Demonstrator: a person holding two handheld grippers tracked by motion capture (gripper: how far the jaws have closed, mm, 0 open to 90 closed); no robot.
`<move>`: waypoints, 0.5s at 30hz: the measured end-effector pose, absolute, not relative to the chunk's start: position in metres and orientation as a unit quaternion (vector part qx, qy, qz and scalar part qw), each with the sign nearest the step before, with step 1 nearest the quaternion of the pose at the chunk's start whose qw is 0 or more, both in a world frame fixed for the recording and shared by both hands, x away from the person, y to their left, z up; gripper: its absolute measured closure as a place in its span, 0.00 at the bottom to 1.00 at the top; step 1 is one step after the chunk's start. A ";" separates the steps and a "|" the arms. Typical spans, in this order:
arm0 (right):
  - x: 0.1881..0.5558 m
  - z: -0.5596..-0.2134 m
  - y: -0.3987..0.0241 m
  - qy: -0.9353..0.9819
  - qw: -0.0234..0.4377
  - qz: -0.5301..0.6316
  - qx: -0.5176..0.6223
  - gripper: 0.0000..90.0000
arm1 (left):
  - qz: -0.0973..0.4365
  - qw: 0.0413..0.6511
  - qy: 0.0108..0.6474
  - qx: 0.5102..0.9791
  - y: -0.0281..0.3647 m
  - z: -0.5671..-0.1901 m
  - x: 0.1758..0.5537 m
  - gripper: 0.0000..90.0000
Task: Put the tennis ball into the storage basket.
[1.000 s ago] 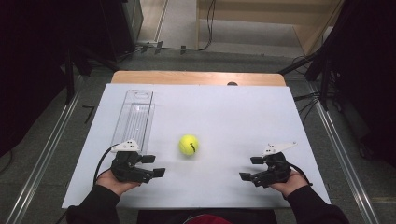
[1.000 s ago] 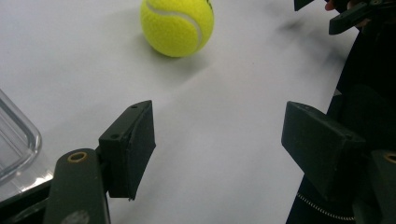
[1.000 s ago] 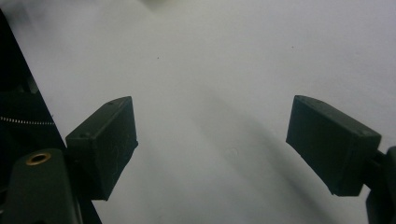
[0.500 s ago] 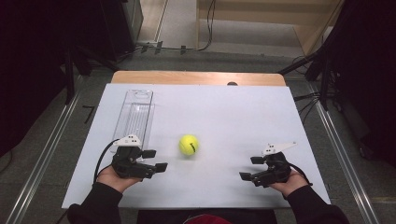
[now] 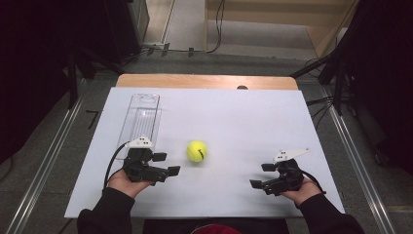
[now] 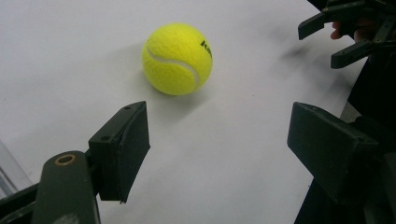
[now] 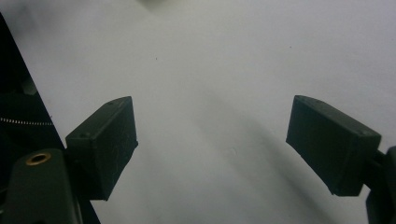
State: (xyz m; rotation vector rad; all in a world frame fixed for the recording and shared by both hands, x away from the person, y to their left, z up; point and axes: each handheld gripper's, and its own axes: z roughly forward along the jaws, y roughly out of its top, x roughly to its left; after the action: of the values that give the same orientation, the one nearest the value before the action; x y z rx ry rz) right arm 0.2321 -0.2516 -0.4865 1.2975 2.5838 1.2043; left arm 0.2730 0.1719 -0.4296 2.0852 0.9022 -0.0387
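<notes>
High view overhead; left claw view shares tennis ball [image 6: 177, 59].

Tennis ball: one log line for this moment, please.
ball: on table, untouched | left tool: open, just widened, aimed at ball | right tool: open, empty

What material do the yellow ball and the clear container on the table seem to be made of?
The yellow ball looks like a tennis ball: fuzzy matte felt, with a curved white seam and dark print. What lies under the felt is not visible. The clear container seems to be hard transparent plastic, glossy: the white table shows through it, and its edges catch the light.
</notes>
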 end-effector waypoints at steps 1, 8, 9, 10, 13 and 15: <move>0.232 -0.487 -0.252 0.825 0.005 0.384 0.414 0.16 | -0.010 0.417 0.359 0.835 0.171 -0.429 0.273 0.24; 0.232 -0.486 -0.252 0.825 0.005 0.384 0.414 0.16 | -0.015 0.413 0.355 0.838 0.165 -0.430 0.276 0.20; 0.232 -0.486 -0.252 0.825 0.005 0.384 0.414 0.16 | -0.022 0.416 0.352 0.838 0.165 -0.431 0.277 0.16; 0.232 -0.486 -0.251 0.826 0.005 0.384 0.413 0.16 | -0.029 0.416 0.351 0.839 0.164 -0.431 0.278 0.04; 0.232 -0.486 -0.252 0.825 0.005 0.384 0.414 0.16 | -0.018 0.412 0.347 0.843 0.160 -0.432 0.279 0.00; 0.232 -0.486 -0.252 0.825 0.005 0.384 0.414 0.16 | -0.019 0.415 0.347 0.841 0.158 -0.432 0.280 0.00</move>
State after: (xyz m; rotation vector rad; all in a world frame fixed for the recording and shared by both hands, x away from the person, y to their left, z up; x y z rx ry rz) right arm 0.2320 -0.2516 -0.4864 1.2973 2.5835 1.2035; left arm 0.2796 0.1581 -0.4317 2.1132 0.8708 -0.0481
